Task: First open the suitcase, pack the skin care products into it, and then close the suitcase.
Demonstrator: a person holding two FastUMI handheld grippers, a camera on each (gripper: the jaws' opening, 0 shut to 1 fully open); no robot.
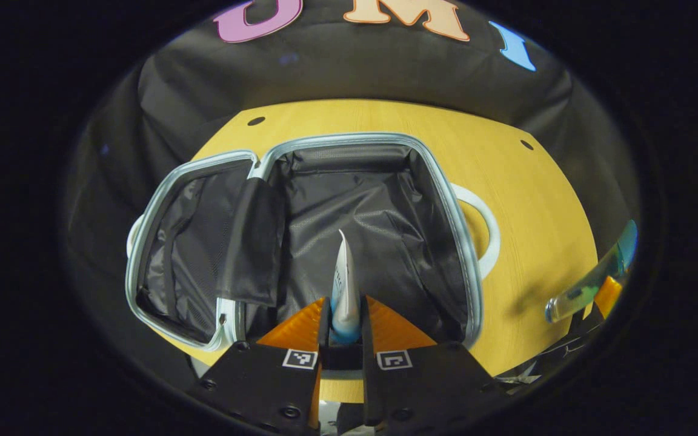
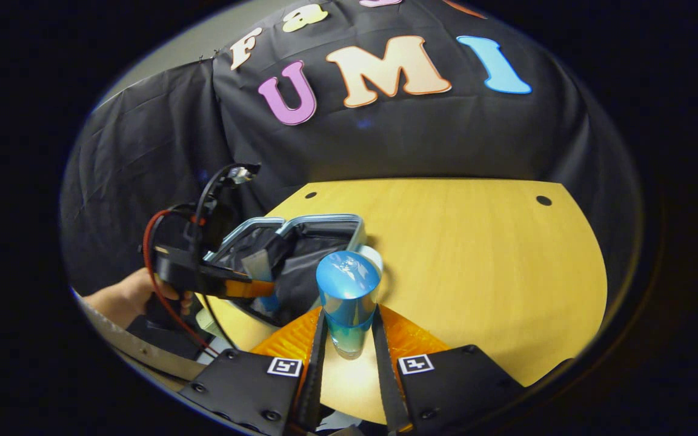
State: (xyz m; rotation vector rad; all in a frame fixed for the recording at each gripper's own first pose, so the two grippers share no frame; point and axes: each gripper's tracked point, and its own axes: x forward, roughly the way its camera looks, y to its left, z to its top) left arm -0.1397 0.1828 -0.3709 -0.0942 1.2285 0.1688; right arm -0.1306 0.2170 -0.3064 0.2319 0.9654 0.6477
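The desk (image 2: 476, 260) is a light yellow wooden top with a fine straight grain and a curved outline. Small dark round holes sit near its far edge, one toward each far corner (image 2: 543, 200), another at (image 2: 311, 195); in the left gripper view the same holes show at (image 1: 256, 120) and (image 1: 526, 145). Behind the desk's far edge hangs the black cloth wall (image 2: 161, 157), creased and draped in folds, reaching down past the desk's rim. Above the cloth's upper left edge, a pale plain surface (image 2: 173, 45) shows.

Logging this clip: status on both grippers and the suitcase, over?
Left gripper shut on tube above open suitcase. Right gripper shut on blue-capped bottle beside the suitcase. Nothing in the way.
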